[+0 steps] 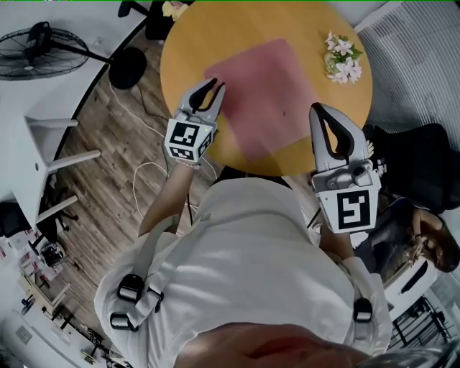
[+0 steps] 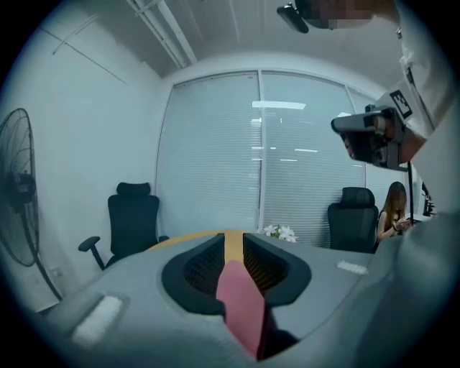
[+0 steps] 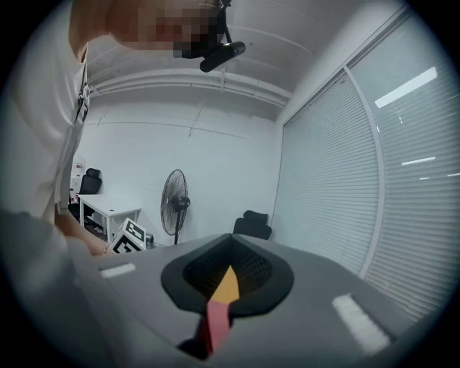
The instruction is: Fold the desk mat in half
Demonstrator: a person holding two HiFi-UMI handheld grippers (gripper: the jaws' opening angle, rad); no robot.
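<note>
Left claw (image 1: 215,86) ajar astride desk mat (image 1: 262,93) edge; table (image 1: 237,21) rim alongside

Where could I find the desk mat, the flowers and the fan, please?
desk mat (image 1: 266,90): head view, middle of its pink surface.
flowers (image 1: 343,59): head view, the white blossoms.
fan (image 1: 43,54): head view, its round grille.
</note>
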